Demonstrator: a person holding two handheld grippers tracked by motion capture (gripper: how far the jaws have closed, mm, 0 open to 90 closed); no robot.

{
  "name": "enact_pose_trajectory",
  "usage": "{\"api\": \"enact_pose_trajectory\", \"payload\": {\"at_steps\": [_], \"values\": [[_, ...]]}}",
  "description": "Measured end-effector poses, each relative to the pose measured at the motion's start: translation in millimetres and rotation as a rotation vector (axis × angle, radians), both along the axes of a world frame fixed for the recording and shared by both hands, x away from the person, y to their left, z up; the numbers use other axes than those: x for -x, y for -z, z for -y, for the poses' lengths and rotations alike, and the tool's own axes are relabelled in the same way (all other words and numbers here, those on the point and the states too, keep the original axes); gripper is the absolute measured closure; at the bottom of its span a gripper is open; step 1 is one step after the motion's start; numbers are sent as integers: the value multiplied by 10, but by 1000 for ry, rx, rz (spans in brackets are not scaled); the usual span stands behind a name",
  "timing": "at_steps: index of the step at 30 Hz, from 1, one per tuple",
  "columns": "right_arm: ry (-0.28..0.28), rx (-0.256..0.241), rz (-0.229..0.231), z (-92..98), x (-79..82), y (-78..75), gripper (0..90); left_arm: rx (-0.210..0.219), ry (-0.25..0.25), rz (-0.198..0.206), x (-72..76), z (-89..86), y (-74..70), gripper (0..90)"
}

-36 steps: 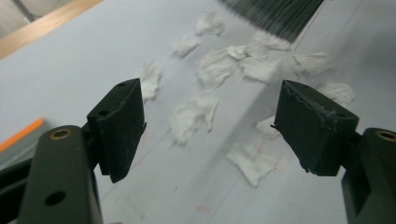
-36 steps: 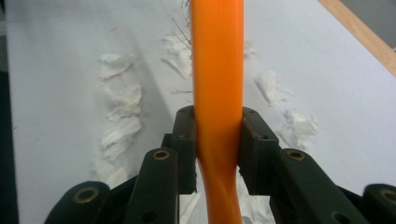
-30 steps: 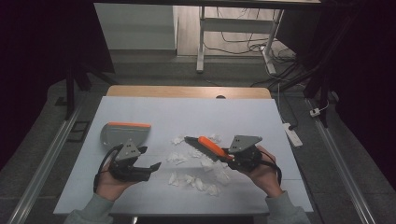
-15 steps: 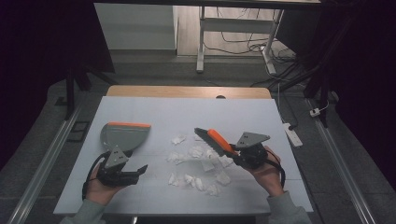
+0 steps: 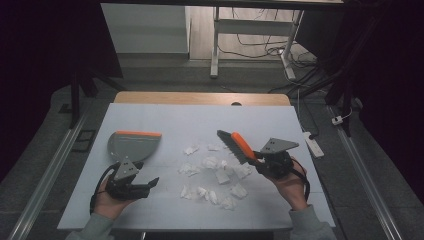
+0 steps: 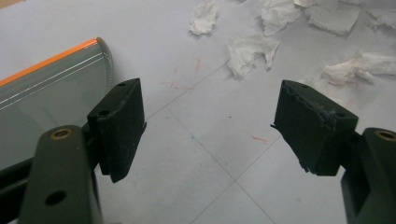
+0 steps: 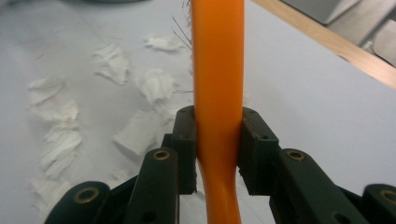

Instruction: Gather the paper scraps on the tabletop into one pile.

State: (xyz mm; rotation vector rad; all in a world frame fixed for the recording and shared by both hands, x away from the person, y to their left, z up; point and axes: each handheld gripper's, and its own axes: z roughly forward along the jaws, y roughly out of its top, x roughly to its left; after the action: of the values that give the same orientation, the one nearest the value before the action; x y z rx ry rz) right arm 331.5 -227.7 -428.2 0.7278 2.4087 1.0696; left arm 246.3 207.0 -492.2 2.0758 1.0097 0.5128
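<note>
High view: grey dustpan (image 5: pixel 134 145) with orange edge lies flat on left side of desk (image 5: pixel 165 120). Left tool (image 5: pixel 150 184) sits just below dustpan, near front edge, jaws wide apart, holding nothing. Bare desk between its jaws in left gripper view. Torn paper bits (image 5: pixel 215 176) spread across middle, right of left tool. Right tool (image 5: pixel 256 165) squeezes orange brush (image 5: pixel 235 145) by handle; bristle end points up-left, over paper bits. Lots of bare desk behind, toward far edge.
</note>
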Motion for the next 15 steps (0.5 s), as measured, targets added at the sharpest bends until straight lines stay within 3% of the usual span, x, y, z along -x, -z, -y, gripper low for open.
{"api": "enact_pose_trajectory", "payload": {"at_steps": [4, 11, 15], "values": [[106, -12, -29, 111, -63, -67, 707, -2, 18, -2, -7, 15, 18, 251], [270, 117, -125, 265, -405, -223, 707, 5, 32, 8, 5, 6, 3, 251], [353, 204, -194, 323, -599, -213, 707, 15, 23, 2, -2, -20, 15, 251]]}}
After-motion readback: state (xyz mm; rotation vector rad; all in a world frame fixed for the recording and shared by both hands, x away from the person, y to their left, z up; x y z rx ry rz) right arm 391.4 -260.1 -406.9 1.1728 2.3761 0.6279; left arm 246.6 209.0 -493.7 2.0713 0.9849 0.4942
